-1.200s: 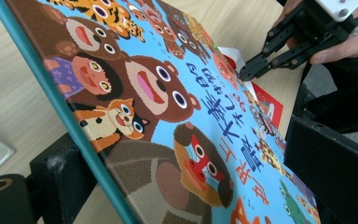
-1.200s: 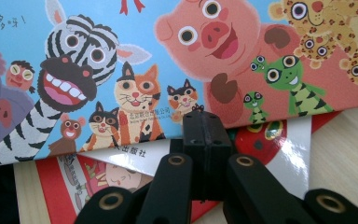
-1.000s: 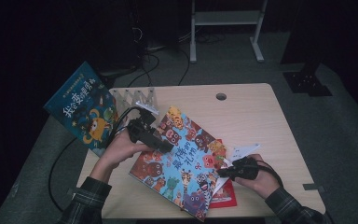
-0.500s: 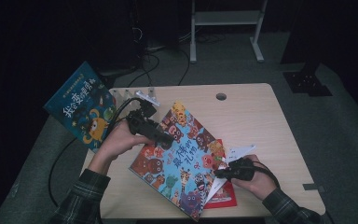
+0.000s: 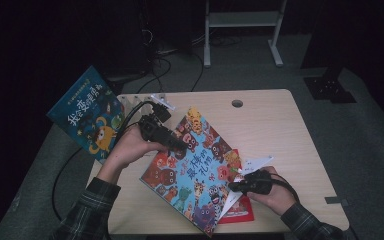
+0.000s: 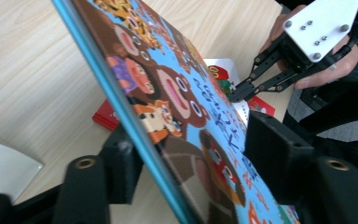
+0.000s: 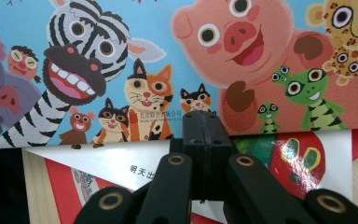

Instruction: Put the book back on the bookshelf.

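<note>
Now higher off the table (image 5: pixel 290 130), animal book (image 5: pixel 195 170) edge between closing left gripper (image 5: pixel 182 146); right gripper (image 5: pixel 232 187) pinched together.

Wooden table (image 5: pixel 280 130), colourful animal picture book (image 5: pixel 195 175) tilted at its middle, left gripper (image 5: pixel 172 142) at the book's upper-left edge, right gripper (image 5: pixel 232 186) at its right edge over a red book (image 5: pixel 240 212), blue book (image 5: pixel 91 115) overhanging the table's left edge

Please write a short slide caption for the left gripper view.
Left gripper straddles the tilted animal picture book's edge; beyond, the right gripper touches it.
</note>
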A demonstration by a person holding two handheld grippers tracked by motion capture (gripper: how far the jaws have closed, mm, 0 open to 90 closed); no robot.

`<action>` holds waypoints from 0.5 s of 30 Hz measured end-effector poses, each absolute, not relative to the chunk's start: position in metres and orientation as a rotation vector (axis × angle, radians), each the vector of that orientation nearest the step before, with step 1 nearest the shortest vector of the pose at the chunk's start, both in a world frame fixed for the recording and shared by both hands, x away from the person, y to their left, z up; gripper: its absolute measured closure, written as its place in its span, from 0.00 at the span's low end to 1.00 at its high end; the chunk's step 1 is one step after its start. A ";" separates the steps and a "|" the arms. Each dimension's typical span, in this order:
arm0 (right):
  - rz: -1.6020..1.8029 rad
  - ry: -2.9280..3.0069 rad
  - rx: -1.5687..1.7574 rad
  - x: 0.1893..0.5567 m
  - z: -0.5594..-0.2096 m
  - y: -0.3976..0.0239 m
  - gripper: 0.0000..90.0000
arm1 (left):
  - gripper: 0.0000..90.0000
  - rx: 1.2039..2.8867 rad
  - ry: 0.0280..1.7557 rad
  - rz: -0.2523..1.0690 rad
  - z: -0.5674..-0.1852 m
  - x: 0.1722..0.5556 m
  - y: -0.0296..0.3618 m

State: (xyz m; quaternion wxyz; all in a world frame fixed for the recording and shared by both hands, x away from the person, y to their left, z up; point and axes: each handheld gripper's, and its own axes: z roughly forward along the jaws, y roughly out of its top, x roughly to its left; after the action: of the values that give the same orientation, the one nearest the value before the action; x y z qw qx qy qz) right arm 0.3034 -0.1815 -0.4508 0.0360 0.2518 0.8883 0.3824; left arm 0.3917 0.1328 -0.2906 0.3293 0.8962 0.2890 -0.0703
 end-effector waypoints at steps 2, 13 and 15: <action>1.174 2.725 0.771 0.303 -0.451 -0.181 0.99 | 0.48 2.342 0.751 -0.183 -0.289 0.392 0.132; 1.177 2.705 0.773 0.301 -0.451 -0.174 0.99 | 0.60 2.365 0.687 -0.156 -0.272 0.394 0.122; 1.179 2.703 0.765 0.301 -0.451 -0.171 0.99 | 0.61 2.367 0.682 -0.156 -0.269 0.395 0.122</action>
State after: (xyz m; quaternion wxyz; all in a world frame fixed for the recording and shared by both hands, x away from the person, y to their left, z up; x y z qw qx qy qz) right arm 0.3007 -0.1709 -0.4513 0.0475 0.2509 0.8862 0.3865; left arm 0.3953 0.1215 -0.2691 0.3306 0.9051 0.2607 -0.0595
